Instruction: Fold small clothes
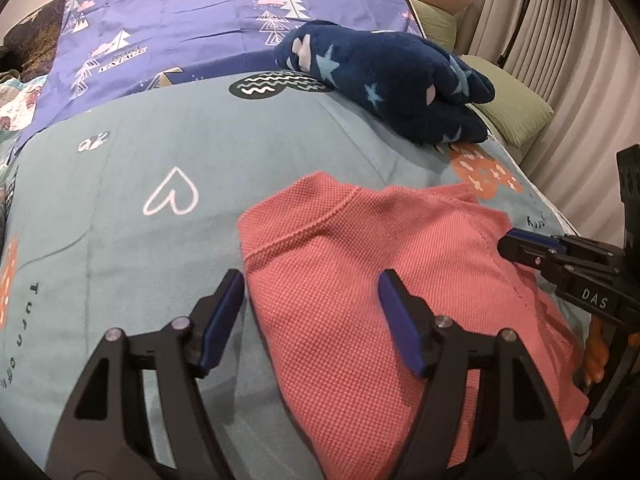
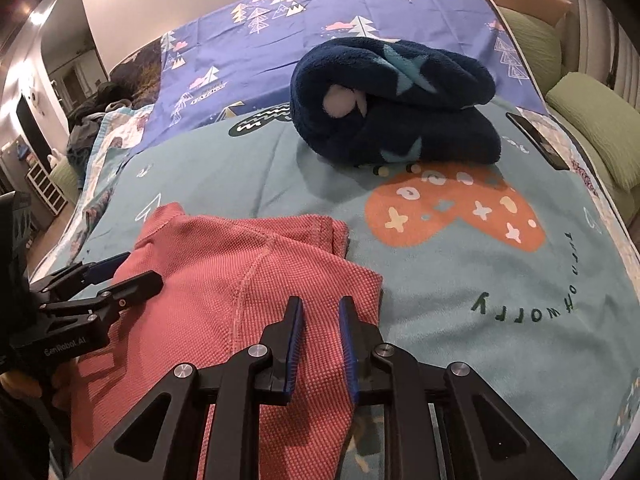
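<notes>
Left wrist view looks down over the left claw (image 1: 312, 292), whose jaws stand wide and released, straddling the left edge of the pink knit garment (image 1: 360, 280) without pressing on it. That garment lies low and centre in the frame on the teal blanket (image 1: 160, 140) that covers the bed. At the right edge of this view the right claw (image 1: 510, 242) comes in, its tips close together over the garment's right side.

From the right wrist view, the right claw (image 2: 320, 304) shows a narrow gap between its blades, with pink cloth under and behind them; whether it pinches a fold or merely hovers I cannot tell. The left claw (image 2: 132, 270) appears at the left edge, parted.

Judging by the layered edge at the garment's upper right, a fold looks partly made. The next move probably calls for the left claw to close on the free edge and carry it across.

Only the right wrist view shows the doubled layers clearly, plus a dark phone (image 2: 538, 140) beside the navy star fleece (image 2: 400, 104). Only the left wrist view shows the garment's ribbed left hem.
</notes>
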`<state>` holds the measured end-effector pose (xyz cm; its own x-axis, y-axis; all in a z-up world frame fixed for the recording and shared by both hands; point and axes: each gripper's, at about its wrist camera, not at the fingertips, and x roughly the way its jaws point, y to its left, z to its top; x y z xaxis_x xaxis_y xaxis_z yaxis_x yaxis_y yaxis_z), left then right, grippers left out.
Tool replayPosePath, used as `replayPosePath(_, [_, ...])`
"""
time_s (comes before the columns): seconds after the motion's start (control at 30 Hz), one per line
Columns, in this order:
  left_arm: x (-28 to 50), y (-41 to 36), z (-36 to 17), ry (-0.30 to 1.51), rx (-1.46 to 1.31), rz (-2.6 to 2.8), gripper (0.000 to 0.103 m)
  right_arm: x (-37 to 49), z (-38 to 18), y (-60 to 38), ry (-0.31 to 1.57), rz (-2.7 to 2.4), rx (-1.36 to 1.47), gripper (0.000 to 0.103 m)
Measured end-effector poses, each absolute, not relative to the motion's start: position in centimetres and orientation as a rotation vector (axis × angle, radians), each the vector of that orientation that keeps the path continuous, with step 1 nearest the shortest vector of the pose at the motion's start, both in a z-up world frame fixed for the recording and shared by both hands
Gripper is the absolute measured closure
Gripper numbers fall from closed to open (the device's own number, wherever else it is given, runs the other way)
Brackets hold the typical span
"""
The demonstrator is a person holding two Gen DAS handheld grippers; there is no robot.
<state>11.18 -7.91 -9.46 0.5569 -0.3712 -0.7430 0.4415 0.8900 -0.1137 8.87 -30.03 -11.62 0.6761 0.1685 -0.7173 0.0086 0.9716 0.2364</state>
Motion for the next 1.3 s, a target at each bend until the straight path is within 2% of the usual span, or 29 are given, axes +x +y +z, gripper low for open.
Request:
replayPosePath(0.13, [9.9,-7.2,-8.5,0.837,0.098,-0.481,0.032,7.4,-10.7,-30.3,0.820,0.053,0.211,0.081])
replayPosePath(0.5, [6.7,-4.8,-7.6,0.867,0.032,-0.512,0.031,3.3,-8.4,-29.8,0.791,0.028,0.195,0.080])
replayPosePath(0.57, [6.2,-4.8,-7.9,0.881,0.013,-0.534,0.029,2.6,-8.8,-29.7,0.801,0.061,0.219,0.079])
replayPosePath(0.63, [5.8,-5.1,-9.3,0.941,0.004,-0.558,0.027,2.3,-10.3,-29.5,0.855,0.081,0.245,0.069])
replayPosePath(0.7, [5.2,-5.2,-10.6,0.949,0.014,-0.550,0.027,2.3,-12.4,-29.3,0.940,0.085,0.256,0.068])
replayPosePath(0.87, [3.3,-4.4,-9.4,0.967,-0.049,-0.584,0.027,-0.9,-11.9,-31.3,0.904,0.115,0.388,0.068])
replayPosePath(1.13, [-4.3,-2.7,-7.5,0.908,0.082,-0.665,0.027,-5.9,-13.0,-31.6,0.949,0.252,0.500,0.062])
replayPosePath(1.3, [-7.0,-3.5,-8.8,0.921,0.214,-0.675,0.027,-6.6,-13.6,-31.3,0.946,0.295,0.535,0.055])
